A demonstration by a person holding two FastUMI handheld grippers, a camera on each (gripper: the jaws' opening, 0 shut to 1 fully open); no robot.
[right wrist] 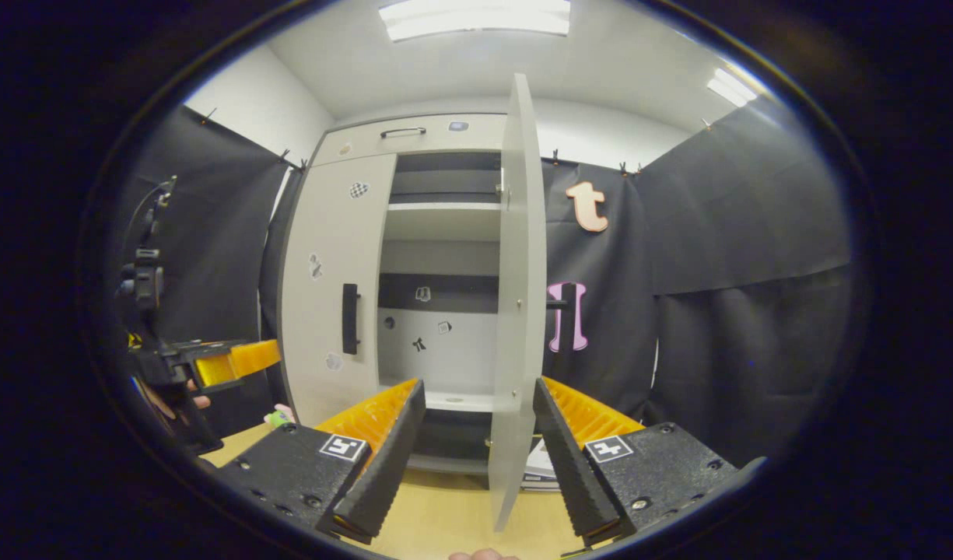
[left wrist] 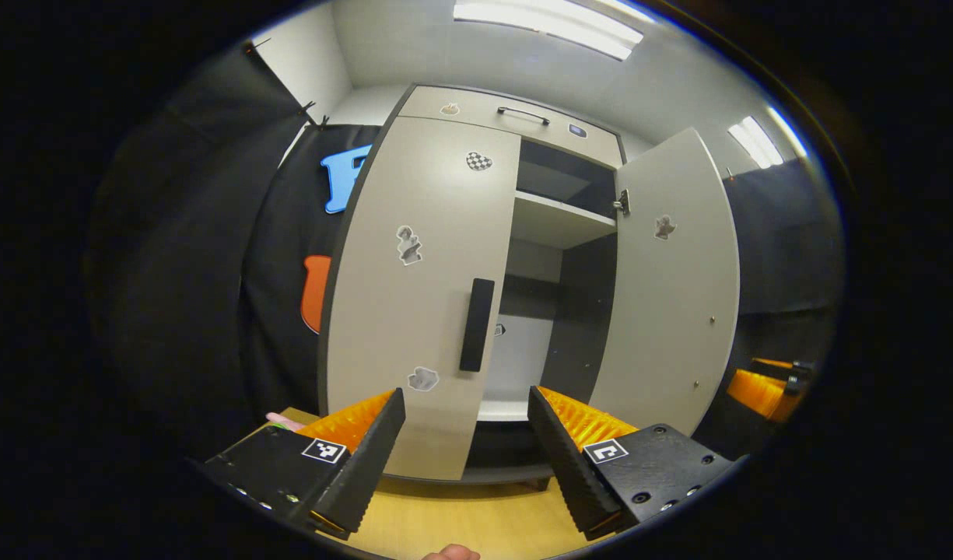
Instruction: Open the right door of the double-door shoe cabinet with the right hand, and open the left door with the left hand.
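A: In the left gripper view, our left gripper has its jaws wide apart and they hold nothing. The left door of the shoe cabinet is closed, straight ahead at twelve o'clock. We judge it a stiff, flat panel, light to swing on its hinges, not fragile. Its face is smooth, so we should take the dark vertical handle near its inner edge, not the panel.

B: And the right door?

A: It stands open, at about two o'clock from the jaws. Inside the cabinet we see an upper shelf with nothing on it, and a lower compartment where a small sticker shows on the back wall. The other gripper is at three o'clock, low.

B: Now the right gripper view.

A: Our right gripper also has its jaws wide open, with nothing held. The right door is seen almost edge-on, at twelve o'clock between the jaws, not touching them. Its handle points away, at one o'clock. The left door is at eleven o'clock, closed, with the left gripper at nine o'clock, still apart from it. The cabinet's shelves look empty; the back wall carries only stickers. Some papers lie on the counter behind the open door.
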